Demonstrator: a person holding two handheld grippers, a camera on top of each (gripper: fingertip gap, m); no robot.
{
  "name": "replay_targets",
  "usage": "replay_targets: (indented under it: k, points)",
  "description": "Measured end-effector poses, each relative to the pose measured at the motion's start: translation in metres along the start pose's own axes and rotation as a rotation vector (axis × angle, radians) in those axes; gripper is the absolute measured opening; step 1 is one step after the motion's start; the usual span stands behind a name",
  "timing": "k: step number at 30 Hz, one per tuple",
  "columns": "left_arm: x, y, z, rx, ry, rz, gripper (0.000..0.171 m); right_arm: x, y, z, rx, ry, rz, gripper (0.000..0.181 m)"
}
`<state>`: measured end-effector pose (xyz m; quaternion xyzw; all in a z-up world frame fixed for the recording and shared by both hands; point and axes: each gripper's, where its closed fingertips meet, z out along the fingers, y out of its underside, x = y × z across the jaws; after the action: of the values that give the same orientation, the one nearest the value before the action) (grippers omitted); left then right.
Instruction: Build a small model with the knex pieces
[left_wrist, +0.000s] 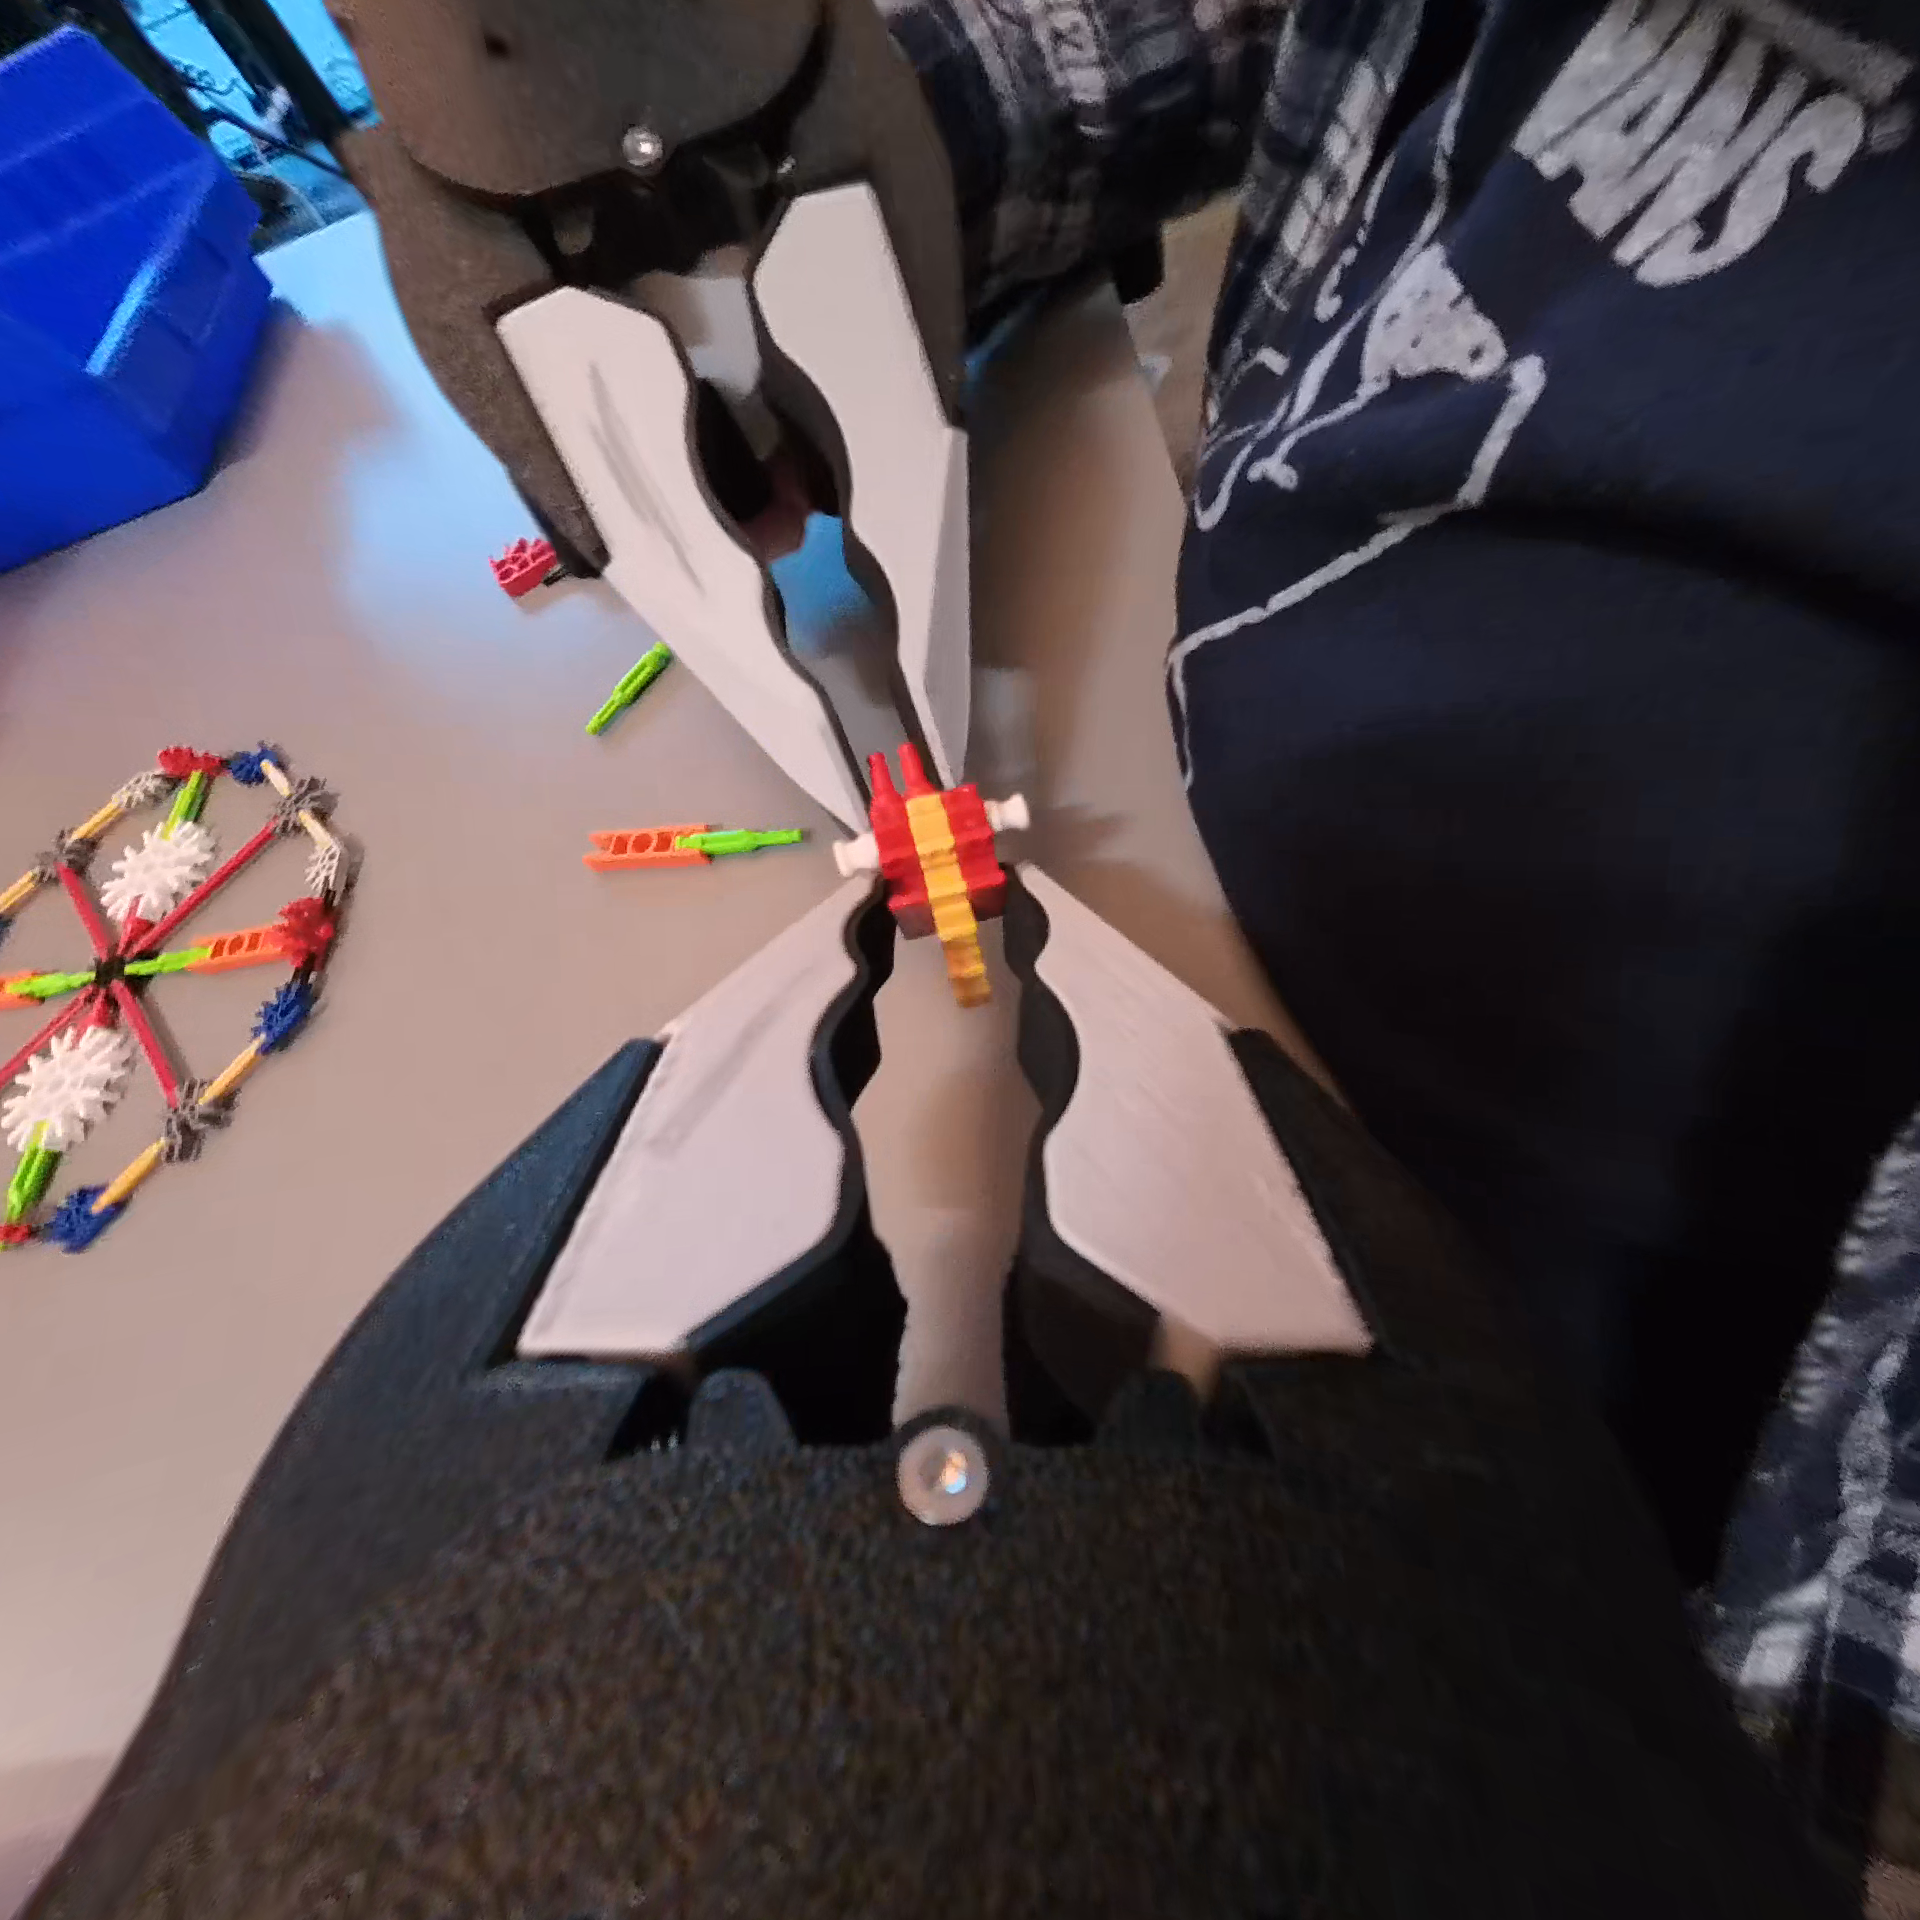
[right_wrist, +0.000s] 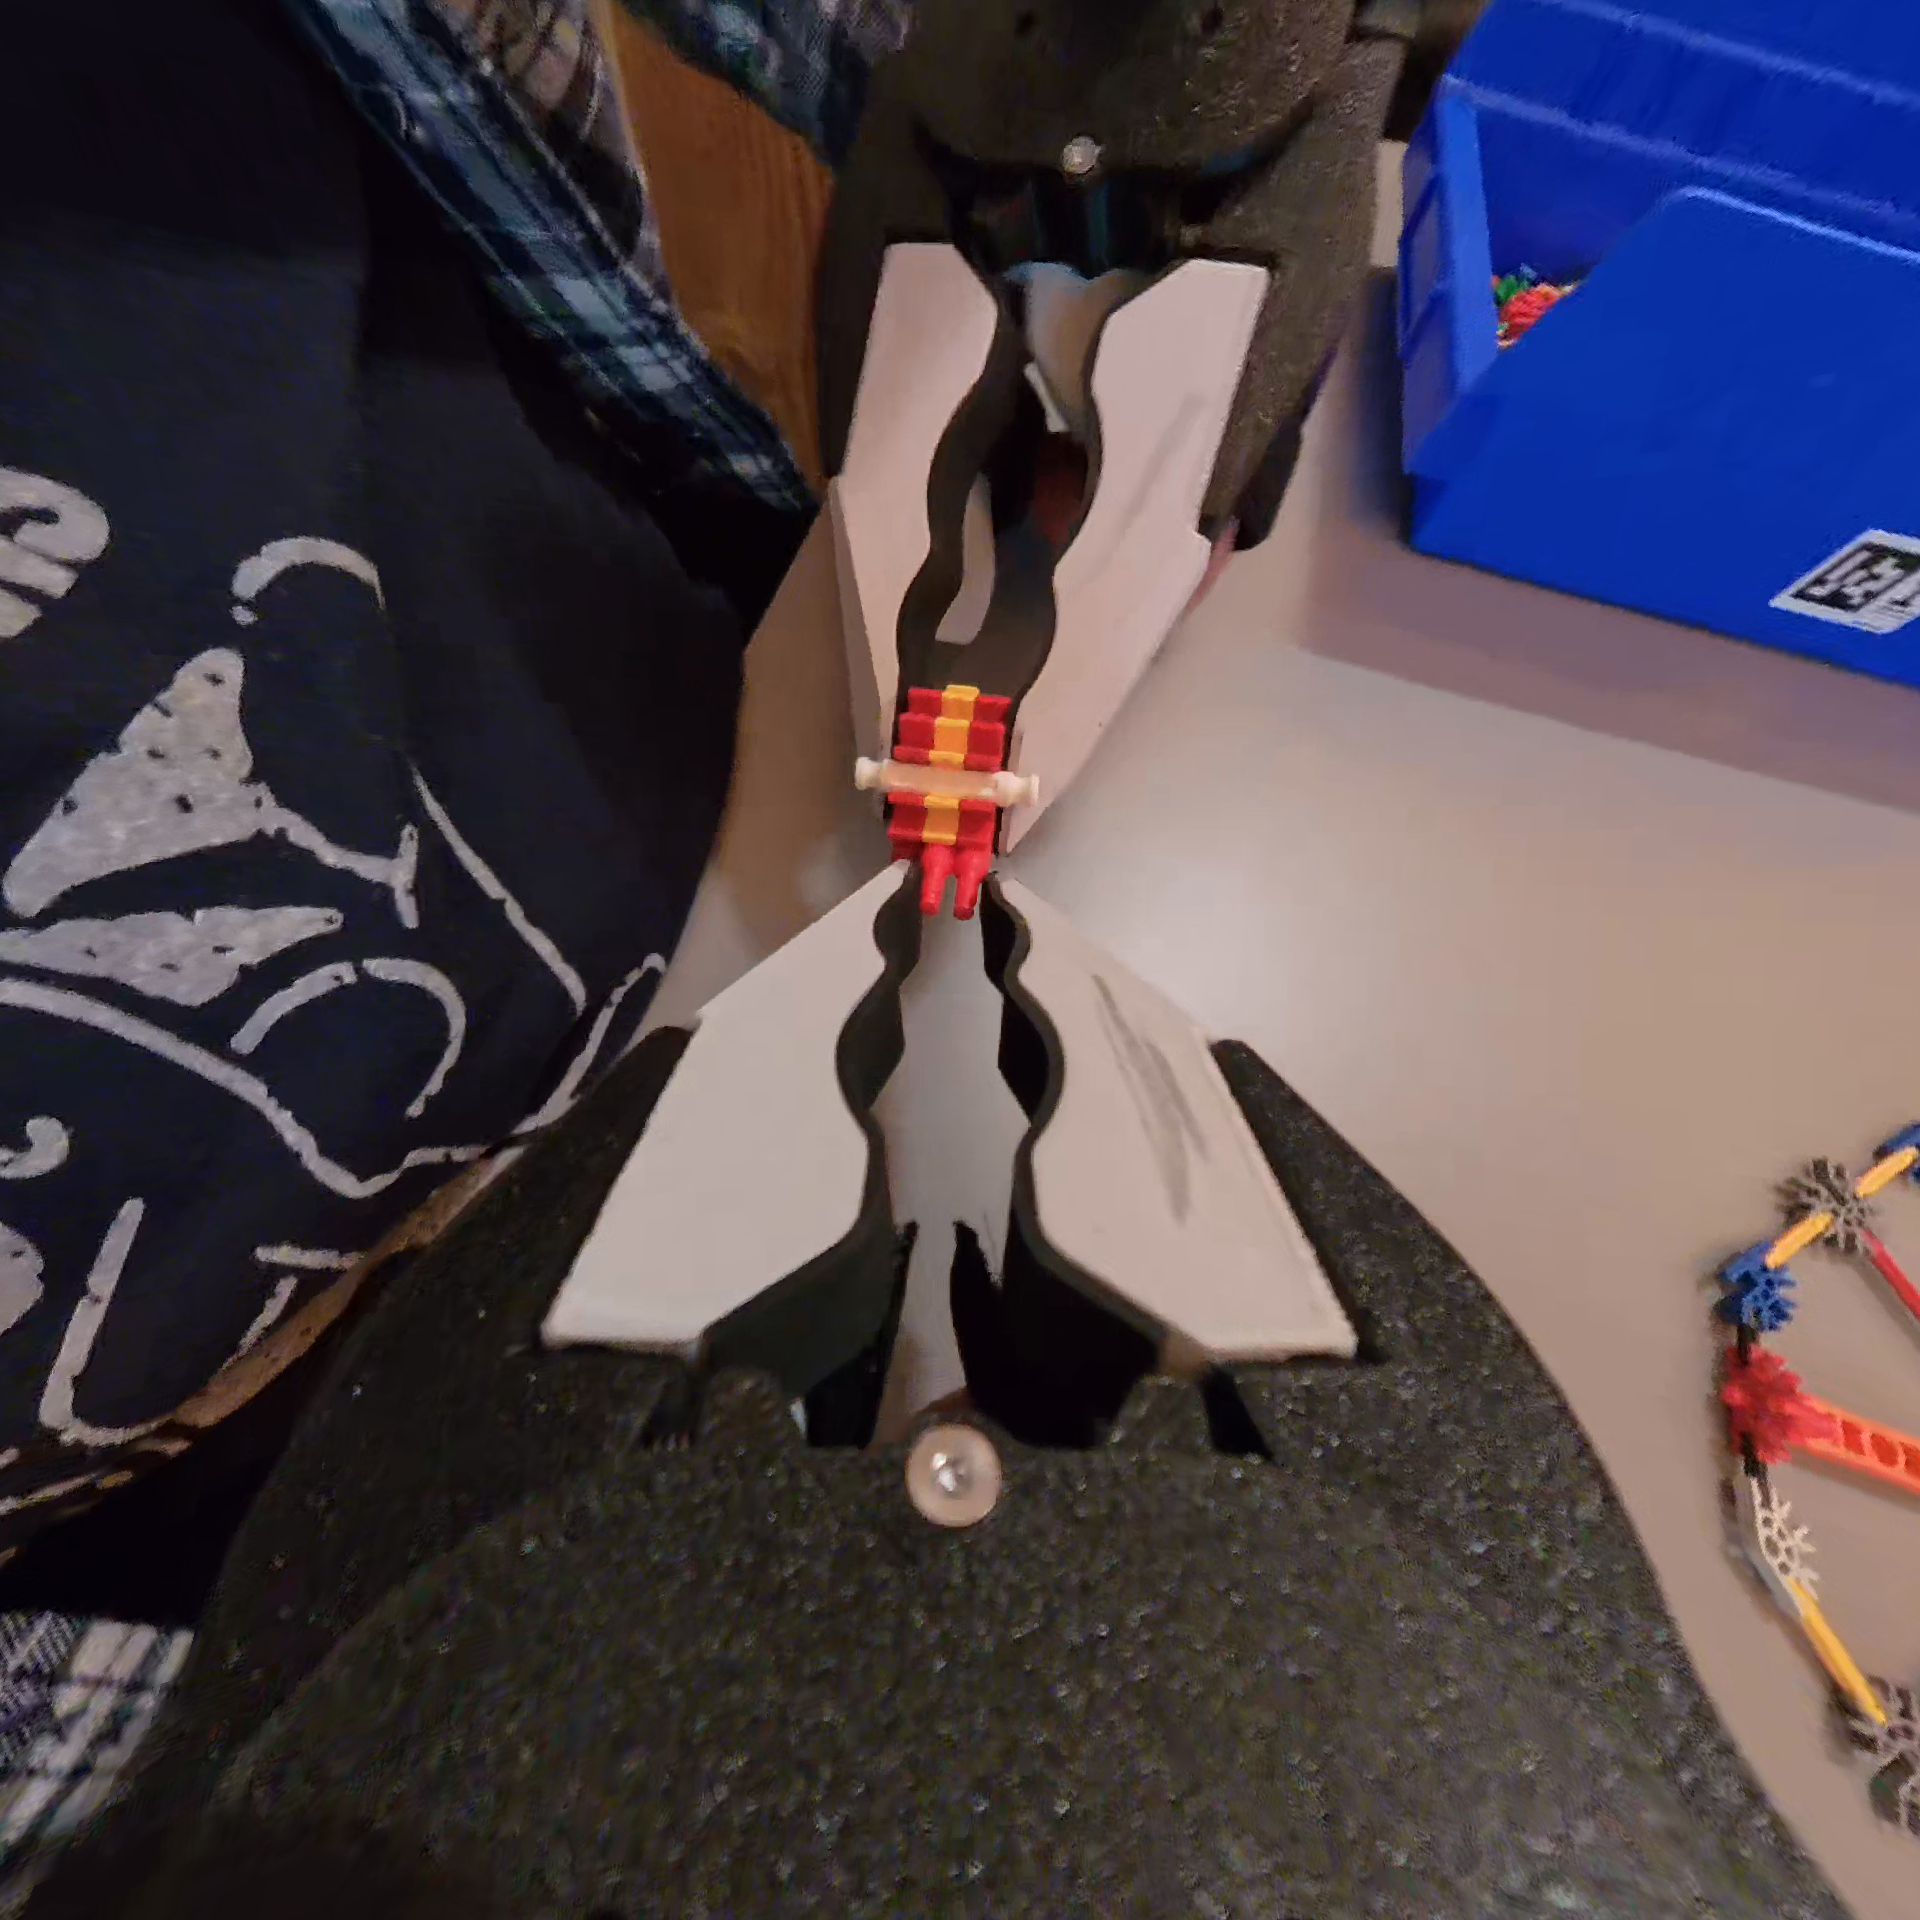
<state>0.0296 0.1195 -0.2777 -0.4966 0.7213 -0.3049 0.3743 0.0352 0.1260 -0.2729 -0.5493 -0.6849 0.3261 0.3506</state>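
Ok, both your grippers meet tip to tip above the table (left_wrist: 436, 644). Left gripper (left_wrist: 940, 902) pinches the red/yellow block (left_wrist: 940, 857) w/ a white rod through it; right gripper (right_wrist: 954, 891) pinches its red prongs. Spoked wheel build (left_wrist: 156, 977), blue bin (right_wrist: 1683, 416) and loose green rod (left_wrist: 629, 688) lie off to the side.

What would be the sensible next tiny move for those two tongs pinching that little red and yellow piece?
Probably hold steady and press the halves gently together. Both the left tongs and the right tongs are shut on the red and yellow piece, meeting tip to tip above the table, with a white rod crossing through it.
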Motion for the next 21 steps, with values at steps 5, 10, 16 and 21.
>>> replay_targets:
  k: [5, 10, 16, 21]
  points:
    - [0.008, 0.01, 0.007, -0.088, 0.066, 0.107, 0.019, -0.008, 0.012, 0.007, -0.087, -0.076, -0.069, 0.009]
    - [0.015, 0.017, 0.012, -0.147, 0.101, 0.183, 0.019, -0.014, 0.02, 0.013, -0.139, -0.103, -0.087, 0.009]
    - [0.026, 0.028, 0.02, -0.19, 0.188, 0.227, 0.018, -0.024, 0.033, 0.023, -0.193, -0.187, -0.116, 0.008]
    - [0.027, 0.028, 0.021, -0.192, 0.248, 0.245, 0.018, -0.027, 0.035, 0.024, -0.22, -0.244, -0.145, 0.008]
